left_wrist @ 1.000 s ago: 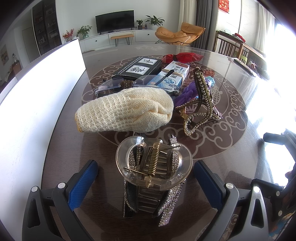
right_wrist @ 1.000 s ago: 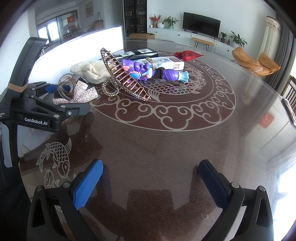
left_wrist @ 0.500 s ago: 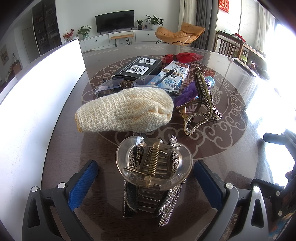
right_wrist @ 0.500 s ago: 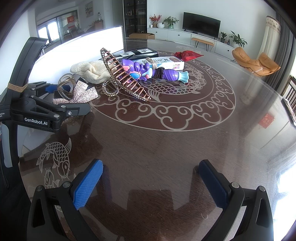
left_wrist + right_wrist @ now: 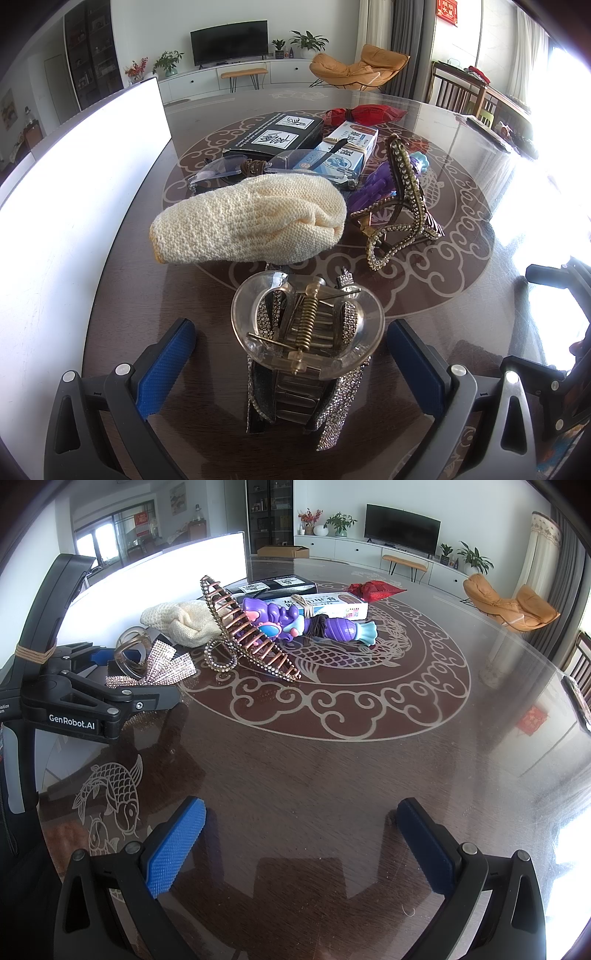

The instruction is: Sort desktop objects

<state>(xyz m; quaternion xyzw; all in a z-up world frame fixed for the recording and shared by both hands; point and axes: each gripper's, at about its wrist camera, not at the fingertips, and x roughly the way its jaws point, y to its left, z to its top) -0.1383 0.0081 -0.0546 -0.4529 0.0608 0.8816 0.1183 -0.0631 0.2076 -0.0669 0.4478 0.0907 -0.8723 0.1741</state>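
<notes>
Nothing has shifted since half a second ago: both my grippers stay wide apart, holding nothing.

My left gripper straddles the clear hair claw; beyond it lie the cream knit glove and half-hidden glasses. My right gripper hovers over bare table.

1. Bare counter lies open ahead of the right hand-held gripper.
2. A clear hair clip sits between the left hand-held gripper's spread fingers.
3. Behind it, a knit glove and a rhinestone claw clip crowd the path.
4. A white panel walls the left side.
</notes>
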